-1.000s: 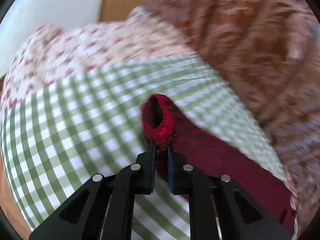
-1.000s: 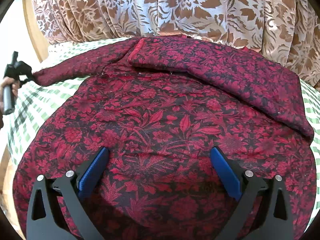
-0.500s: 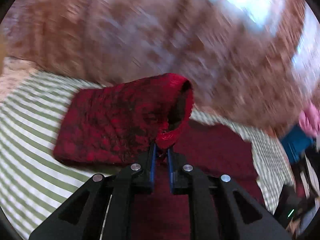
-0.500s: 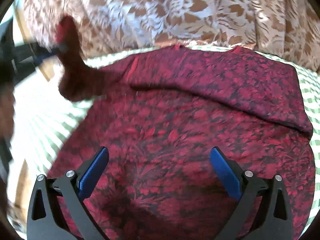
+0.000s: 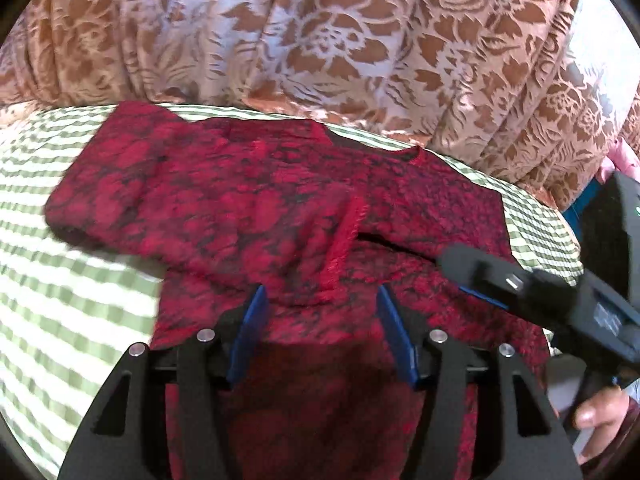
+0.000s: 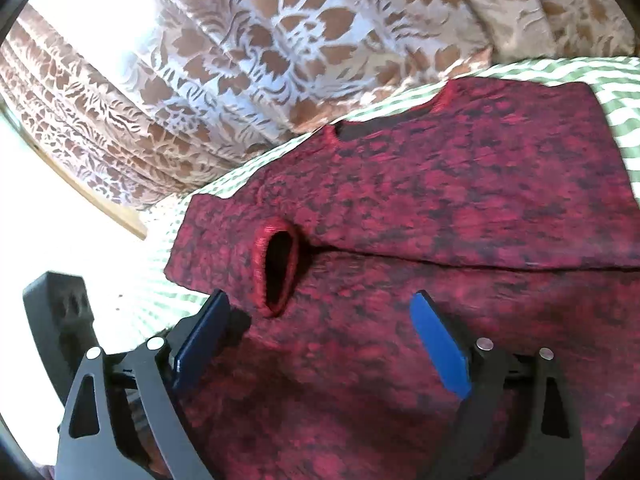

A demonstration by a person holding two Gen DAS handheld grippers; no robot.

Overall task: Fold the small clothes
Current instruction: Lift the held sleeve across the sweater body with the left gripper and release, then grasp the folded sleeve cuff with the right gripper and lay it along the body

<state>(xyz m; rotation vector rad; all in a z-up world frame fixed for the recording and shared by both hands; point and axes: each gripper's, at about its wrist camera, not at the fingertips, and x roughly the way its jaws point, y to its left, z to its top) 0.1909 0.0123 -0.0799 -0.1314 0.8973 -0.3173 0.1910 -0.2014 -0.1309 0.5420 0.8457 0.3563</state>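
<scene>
The red top [image 5: 280, 208] is lying mid-frame; its cuff [image 5: 340, 244] sits just above the left tool [image 5: 320, 312], whose jaws are opening empty, while the right tool [image 6: 320, 320] is closing, still apart.

Backlit curtain [image 5: 320, 40], blown-out glare left, motion blur, fisheye edge warp.

Green-checked bed sheet [image 5: 60, 292]; red floral top [image 5: 248, 208] spread flat.

Right gripper [image 6: 320, 332] jaws are closing with nothing pinched, hovering over the red floral top [image 6: 460, 208]; its sleeve cuff [image 6: 278, 270] gapes, probably on a green-checked sheet [image 6: 616, 76].
</scene>
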